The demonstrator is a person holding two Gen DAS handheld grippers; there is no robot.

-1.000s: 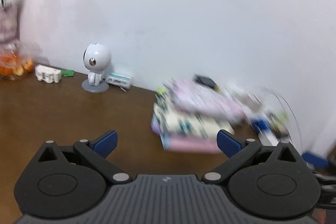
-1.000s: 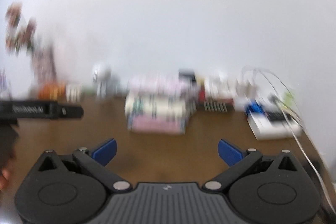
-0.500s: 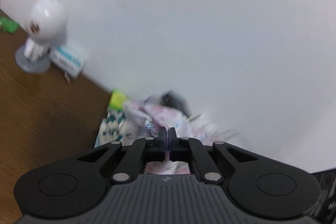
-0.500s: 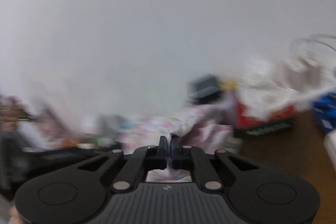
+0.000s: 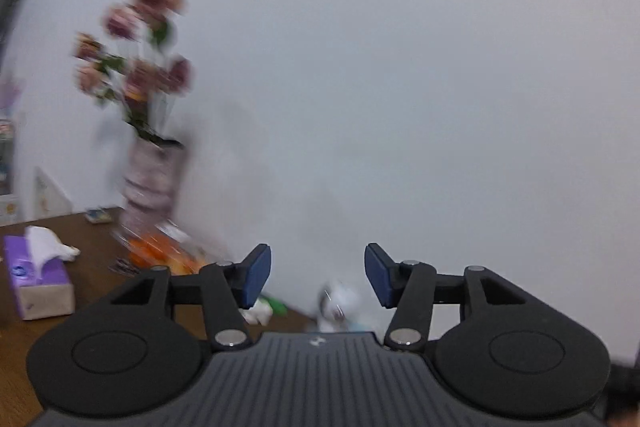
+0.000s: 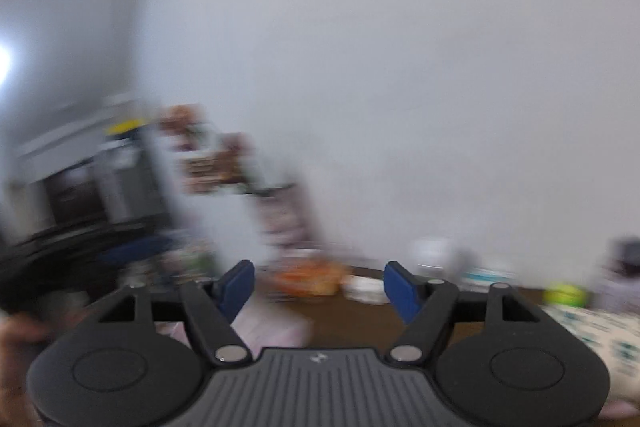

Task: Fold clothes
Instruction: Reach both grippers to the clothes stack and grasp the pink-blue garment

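My left gripper (image 5: 317,275) faces the white wall above the brown table (image 5: 96,291); its jaws are opening and nothing is between the blue pads (image 5: 256,274). My right gripper (image 6: 318,291) is opening too, with an empty gap. In the right wrist view a blurred pale pink cloth (image 6: 276,327) shows low behind its left finger, not touching the pads. A folded white garment with a green print (image 6: 596,323) lies at the right edge. No garment appears in the left wrist view.
A vase of pink flowers (image 5: 152,167), a purple tissue box (image 5: 38,279), a bag of orange things (image 5: 160,253) and a small white round gadget (image 5: 338,305) stand on the table by the wall. A dark blurred shape and a hand (image 6: 16,333) fill the right wrist view's left edge.
A second ago both grippers were open facing the clothes stack; half a second ago both were shut on pink patterned cloth. Now both have let go, opened and swung up and to the left.
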